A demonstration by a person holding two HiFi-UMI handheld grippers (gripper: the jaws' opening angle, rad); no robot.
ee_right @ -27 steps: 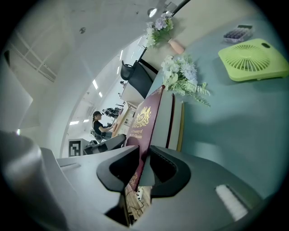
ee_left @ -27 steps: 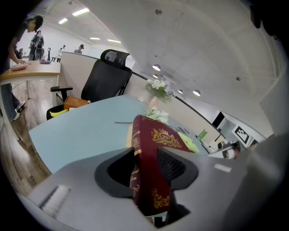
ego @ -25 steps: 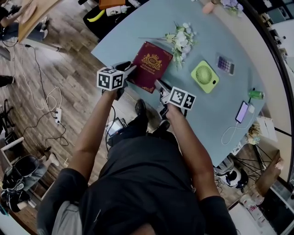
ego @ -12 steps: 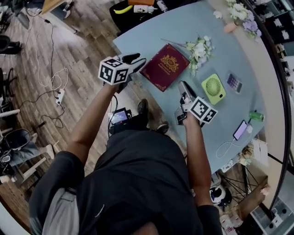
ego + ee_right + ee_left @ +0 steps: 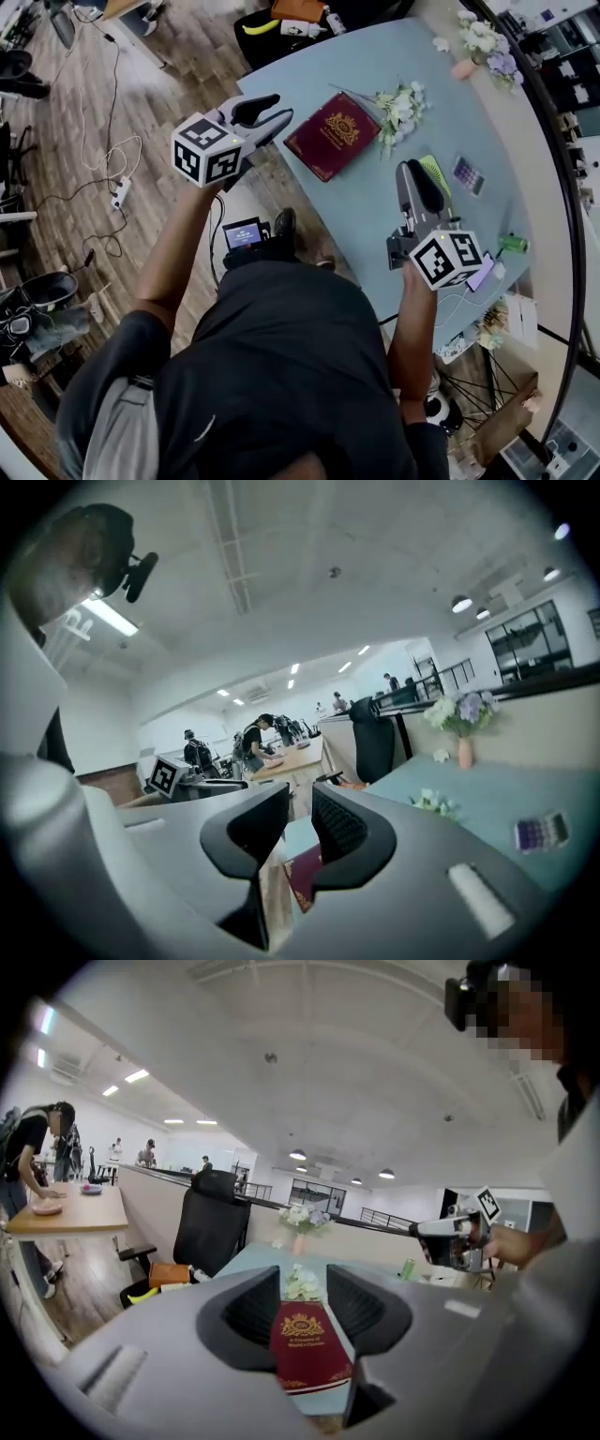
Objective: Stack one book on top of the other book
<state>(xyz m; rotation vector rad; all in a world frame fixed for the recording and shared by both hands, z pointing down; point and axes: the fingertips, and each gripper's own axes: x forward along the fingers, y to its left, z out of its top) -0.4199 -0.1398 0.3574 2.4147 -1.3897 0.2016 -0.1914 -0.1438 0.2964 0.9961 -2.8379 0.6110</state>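
Your left claw (image 5: pixel 267 111) hangs just left of the red book (image 5: pixel 333 136), out past the table (image 5: pixel 375 56) edge and over the wooden floor (image 5: pixel 150 103). Its jaws are spread and nothing sits between them; in the left gripper view the book (image 5: pixel 307 1349) shows well beyond the gap. Your right claw (image 5: pixel 412 183) is raised to the book's right, nearer you. It is released too, with a narrow empty gap between the jaws. The book lies flat by the table's near edge, cover up; you can't tell whether a second one lies beneath it. A spray of white flowers (image 5: pixel 398 108) lies just beside its right corner. Right of that are a green fan (image 5: pixel 433 172) and a calculator (image 5: pixel 466 174), and farthest from the book stands a vase of flowers (image 5: pixel 487 42).
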